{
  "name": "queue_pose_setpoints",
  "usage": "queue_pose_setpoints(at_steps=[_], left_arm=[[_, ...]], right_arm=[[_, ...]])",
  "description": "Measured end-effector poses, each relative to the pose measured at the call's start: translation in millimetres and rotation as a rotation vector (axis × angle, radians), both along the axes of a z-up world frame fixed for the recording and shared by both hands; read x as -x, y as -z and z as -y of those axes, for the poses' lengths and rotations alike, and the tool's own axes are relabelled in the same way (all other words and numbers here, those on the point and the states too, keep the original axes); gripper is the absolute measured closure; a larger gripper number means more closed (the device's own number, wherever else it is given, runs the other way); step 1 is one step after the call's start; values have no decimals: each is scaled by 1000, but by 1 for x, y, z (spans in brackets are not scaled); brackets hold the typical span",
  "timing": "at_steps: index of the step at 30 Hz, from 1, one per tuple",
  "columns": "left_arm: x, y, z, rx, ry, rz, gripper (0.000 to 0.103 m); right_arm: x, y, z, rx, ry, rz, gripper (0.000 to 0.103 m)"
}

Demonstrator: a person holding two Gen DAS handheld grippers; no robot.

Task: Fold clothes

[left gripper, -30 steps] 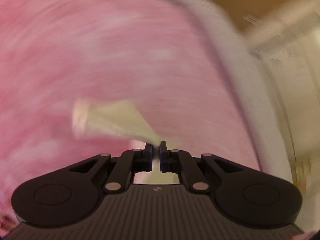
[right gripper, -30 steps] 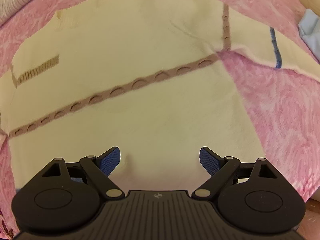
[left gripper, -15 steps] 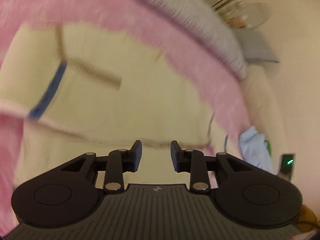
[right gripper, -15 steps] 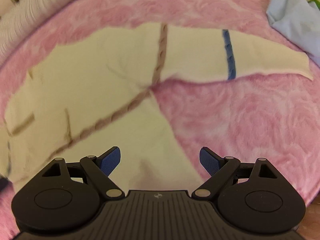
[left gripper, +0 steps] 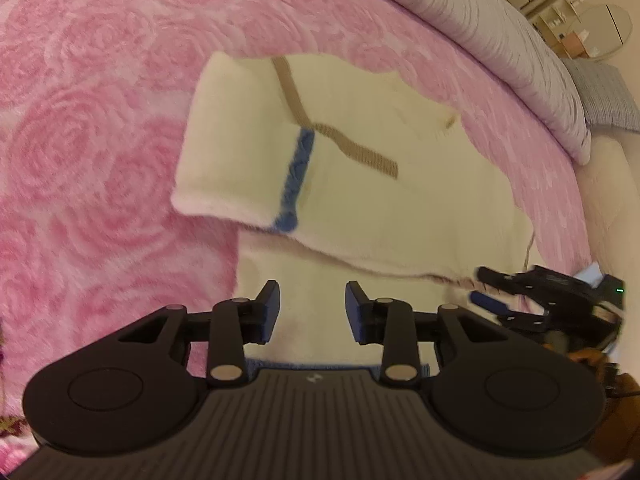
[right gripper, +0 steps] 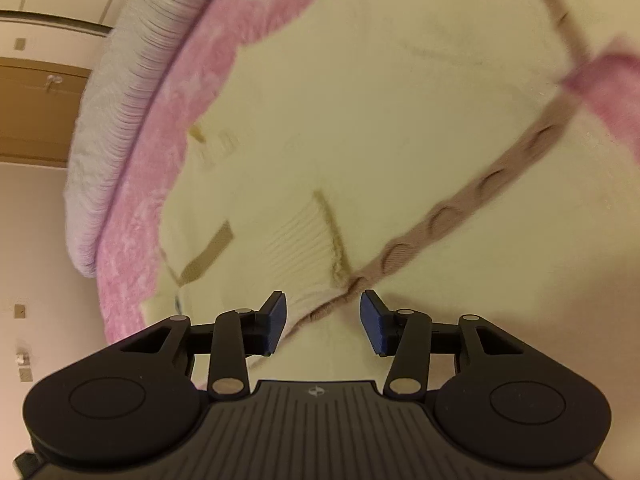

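Both point down at the cream sweater (left gripper: 400, 208): left gripper (left gripper: 312, 312) opening, empty; right gripper (right gripper: 322, 320) closing, unclamped

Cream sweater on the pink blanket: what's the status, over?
Left hand-held gripper open, holding nothing. Right hand-held gripper open, jaws just been closing, astride a fold. Cream sweater flat, one sleeve folded in. Nothing in the way.

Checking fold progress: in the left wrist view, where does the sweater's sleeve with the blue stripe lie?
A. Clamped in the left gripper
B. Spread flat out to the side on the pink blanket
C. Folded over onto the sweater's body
C: the sleeve, blue stripe showing, lies across the sweater.
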State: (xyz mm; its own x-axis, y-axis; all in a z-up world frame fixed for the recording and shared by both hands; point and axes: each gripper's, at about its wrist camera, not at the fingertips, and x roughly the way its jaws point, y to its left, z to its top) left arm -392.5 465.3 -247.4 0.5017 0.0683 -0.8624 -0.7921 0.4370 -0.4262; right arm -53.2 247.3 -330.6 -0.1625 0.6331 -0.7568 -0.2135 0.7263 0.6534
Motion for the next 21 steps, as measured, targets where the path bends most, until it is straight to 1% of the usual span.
queue_pose_setpoints(at_steps=[2,3,4,6,7,10,13,14,16,17,19,21], left_arm=[[1,2,-2,9,-10,6,72],[1,4,-4,14,-15,4,72],[2,6,-5,19,-21,2,72],[3,11,-7,29,-31,-2,72],[3,12,-7,31,-32,-1,72],[0,14,-10,34,-27,5,74],[-8,18,-12,35,-7,5,74],[-12,19,-12,33,3,5,74],[-21,22,-12,29,22,5,74],[-26,24,-12,28,31,3,74],[-33,28,-10,25,49,-4,74],[-41,31,-7,24,68,-14,74]], right_arm=[[3,7,-14,9,2,20,58],[4,9,-21,12,-2,38,66],[6,12,-27,14,-8,57,83],[4,3,-35,-23,-41,140,90],[2,-6,-36,-62,-54,195,91],[-8,-50,-29,-148,-64,399,92],[-27,-70,-6,-108,8,522,92],[-35,-67,2,-71,28,539,92],[-53,-52,19,21,59,516,91],[-59,-42,25,43,70,489,91],[-67,-26,33,73,82,455,91],[-68,-21,30,69,64,468,91]])
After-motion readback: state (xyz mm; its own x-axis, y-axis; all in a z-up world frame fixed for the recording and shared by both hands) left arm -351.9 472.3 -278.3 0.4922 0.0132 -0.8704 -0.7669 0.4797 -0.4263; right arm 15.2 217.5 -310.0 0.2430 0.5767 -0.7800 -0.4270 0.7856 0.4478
